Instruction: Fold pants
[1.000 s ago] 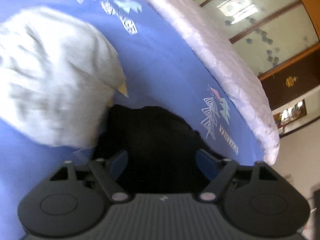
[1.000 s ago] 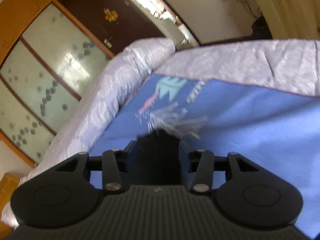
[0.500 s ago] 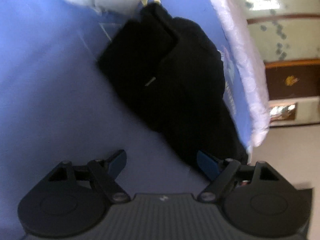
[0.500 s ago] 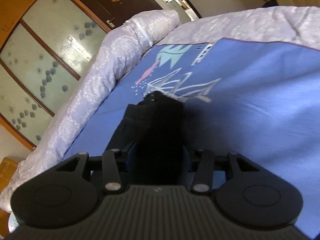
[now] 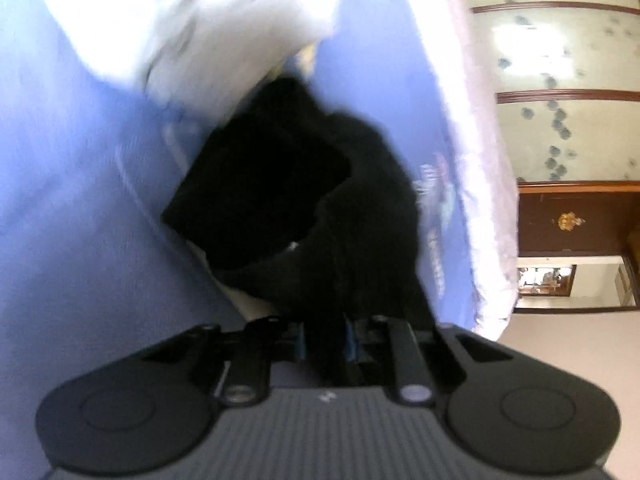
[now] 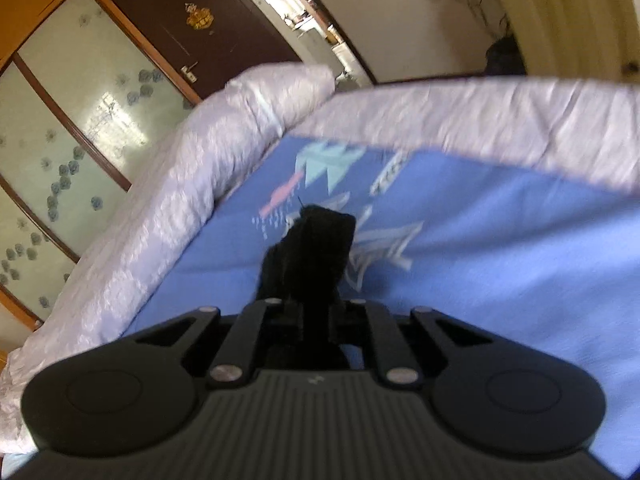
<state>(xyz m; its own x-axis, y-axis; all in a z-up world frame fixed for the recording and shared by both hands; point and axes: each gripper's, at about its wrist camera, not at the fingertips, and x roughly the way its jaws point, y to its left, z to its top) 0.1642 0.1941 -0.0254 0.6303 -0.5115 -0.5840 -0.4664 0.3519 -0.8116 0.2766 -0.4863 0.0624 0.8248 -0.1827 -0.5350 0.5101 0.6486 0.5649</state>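
Note:
The black pants point(image 5: 280, 200) lie bunched on the blue bedsheet point(image 5: 80, 220), a folded part on top at the left. My left gripper point(image 5: 326, 340) sits at their near edge; its jaws are closing, and black cloth fills the narrow gap between the blue pads point(image 5: 351, 340). In the right wrist view, another end of the pants point(image 6: 316, 248) stands up in a dark ridge from my right gripper point(image 6: 316, 320). Its jaws are closing too, pinched on that cloth. The fingertips are hidden by the fabric.
A pale, crumpled garment point(image 5: 200, 20) lies just beyond the pants, touching their far end. A lavender quilted border point(image 6: 160, 208) rims the blue sheet point(image 6: 500, 248). Past the bed stand frosted wardrobe doors point(image 6: 80, 120) and a dark door point(image 6: 200, 28).
My left gripper came down onto the near edge of the pants and its wide jaws drew together on the cloth. The right jaws narrowed on the black fabric and rose slightly.

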